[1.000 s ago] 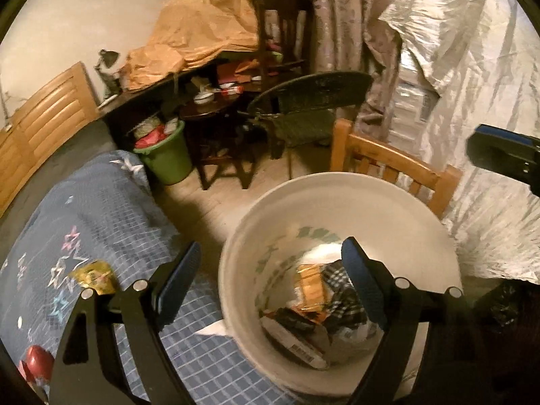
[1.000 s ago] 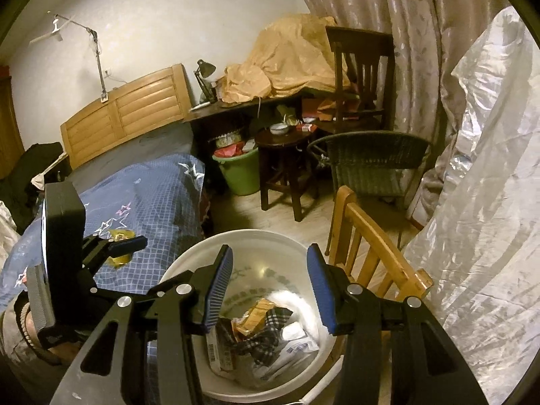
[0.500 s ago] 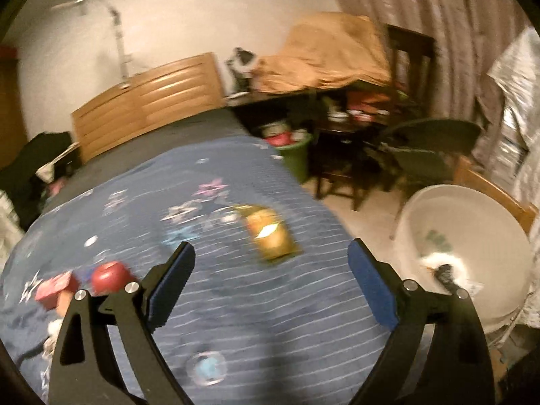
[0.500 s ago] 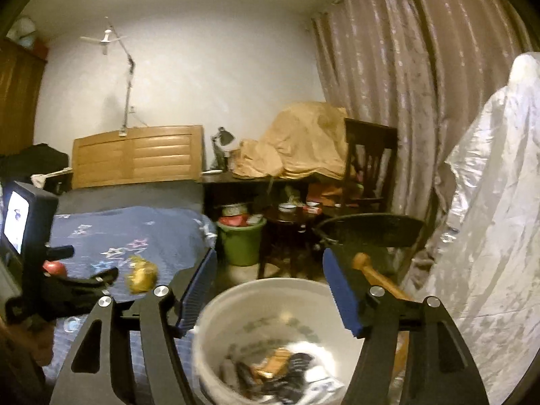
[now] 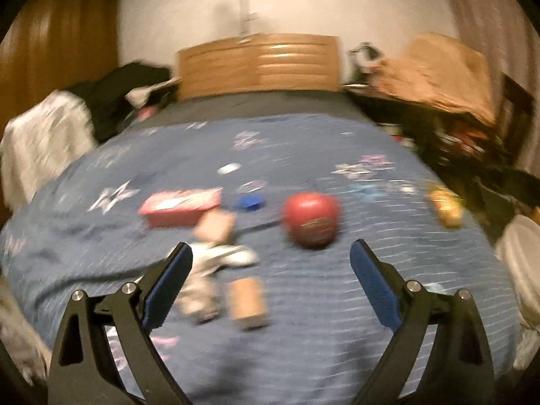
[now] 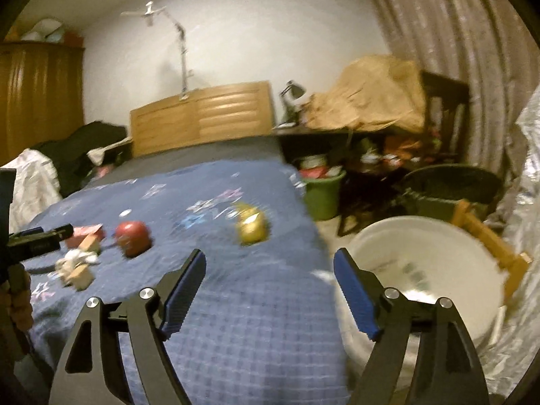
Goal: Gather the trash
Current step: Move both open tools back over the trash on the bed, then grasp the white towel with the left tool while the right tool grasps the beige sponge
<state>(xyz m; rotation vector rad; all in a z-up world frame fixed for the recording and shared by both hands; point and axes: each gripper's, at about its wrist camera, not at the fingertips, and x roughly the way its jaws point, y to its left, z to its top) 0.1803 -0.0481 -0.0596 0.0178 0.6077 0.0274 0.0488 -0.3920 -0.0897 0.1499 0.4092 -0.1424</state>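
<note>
Broadly, a bed (image 5: 303, 354) under a blue star-patterned quilt fills both wrist views, with its wooden headboard (image 5: 258, 62) at the far end against a pale wall. Beside the bed's right edge, on the floor, stands a large white bucket (image 6: 435, 253), its wall partly behind the right gripper's own finger; a green bin (image 6: 322, 197) sits farther back near the bed's far right corner. Blur softens everything, most strongly in the left view. On the quilt the trash is scattered: a flat red box (image 5: 180, 206) lies toward the left edge, a round red object (image 5: 311, 218) rests near the middle, and a gold wrapper (image 6: 251, 226) lies closer to the right edge. Nearer the foot of the bed, a brown cardboard tube (image 5: 248, 298) lies beside a crumpled pale scrap (image 5: 211, 270), with a second brown piece (image 5: 216, 226) just beyond them; a small blue cap (image 5: 249, 201) sits between the red box and the round red object. The left gripper (image 5: 270, 263) hovers above the quilt with its fingers spread wide and nothing between them, the tube and scrap showing below the gap. The right gripper (image 6: 270, 270) is over the bed's right edge, its jaws opening, with nothing gripped. In the right view the left gripper appears at the far left edge, held by a hand (image 6: 18, 300).
</note>
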